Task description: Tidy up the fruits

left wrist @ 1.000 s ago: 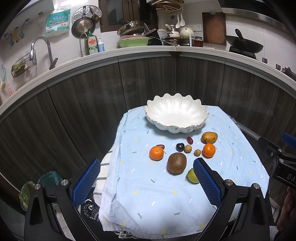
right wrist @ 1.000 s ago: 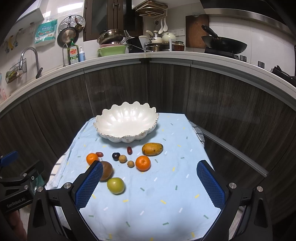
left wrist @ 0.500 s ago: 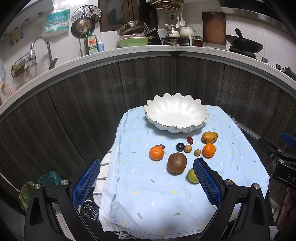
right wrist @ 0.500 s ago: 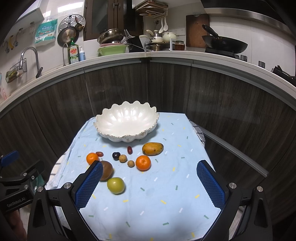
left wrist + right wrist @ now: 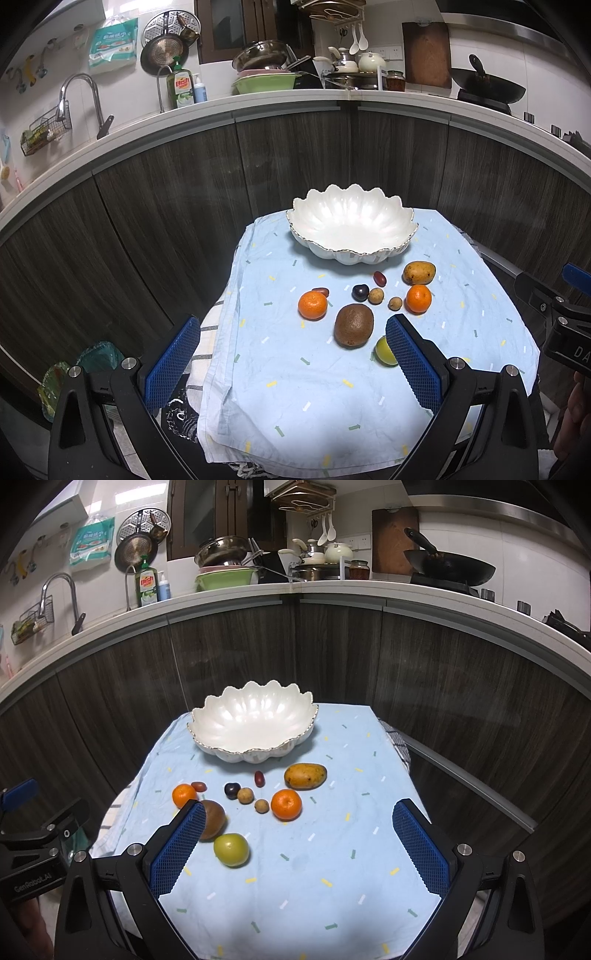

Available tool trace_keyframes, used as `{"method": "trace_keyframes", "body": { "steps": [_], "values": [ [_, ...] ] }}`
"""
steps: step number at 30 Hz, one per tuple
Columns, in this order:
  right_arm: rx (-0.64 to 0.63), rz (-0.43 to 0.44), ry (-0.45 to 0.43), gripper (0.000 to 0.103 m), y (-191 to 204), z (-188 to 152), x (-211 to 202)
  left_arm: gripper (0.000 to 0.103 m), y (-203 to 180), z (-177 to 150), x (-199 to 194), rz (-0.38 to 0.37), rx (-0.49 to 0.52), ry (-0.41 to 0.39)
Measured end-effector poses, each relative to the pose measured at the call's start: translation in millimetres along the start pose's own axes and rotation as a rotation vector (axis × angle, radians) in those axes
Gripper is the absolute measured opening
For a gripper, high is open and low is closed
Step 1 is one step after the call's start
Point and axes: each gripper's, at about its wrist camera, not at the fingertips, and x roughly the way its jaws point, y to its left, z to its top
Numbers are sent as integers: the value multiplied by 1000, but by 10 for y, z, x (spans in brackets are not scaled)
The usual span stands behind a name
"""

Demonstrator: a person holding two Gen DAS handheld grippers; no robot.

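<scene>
A white scalloped bowl (image 5: 352,229) (image 5: 253,725) stands at the far end of a small table under a light blue cloth (image 5: 314,373) (image 5: 303,864); nothing lies in it. In front of it lie a mango (image 5: 418,272) (image 5: 305,775), two oranges (image 5: 312,304) (image 5: 419,298) (image 5: 286,804), a kiwi (image 5: 353,325) (image 5: 212,819), a green fruit (image 5: 385,350) (image 5: 231,849), and several small dark and tan fruits (image 5: 360,292) (image 5: 245,795). My left gripper (image 5: 293,354) hangs open near the table's front left, holding nothing. My right gripper (image 5: 299,840) is open too, above the front right.
A dark wood cabinet front (image 5: 258,166) curves behind the table, under a white counter (image 5: 332,589) with dishes, a wok and a sink tap. A checked towel (image 5: 201,354) hangs off the table's left edge. Green bags (image 5: 92,363) lie on the floor at left.
</scene>
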Motion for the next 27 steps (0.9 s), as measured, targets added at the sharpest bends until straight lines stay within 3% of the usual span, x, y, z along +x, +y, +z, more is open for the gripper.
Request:
{"method": "trace_keyframes", "body": {
  "steps": [27],
  "values": [
    [5, -9, 40, 102, -14, -18, 327, 102, -139, 11, 282, -32, 62, 22]
  ]
}}
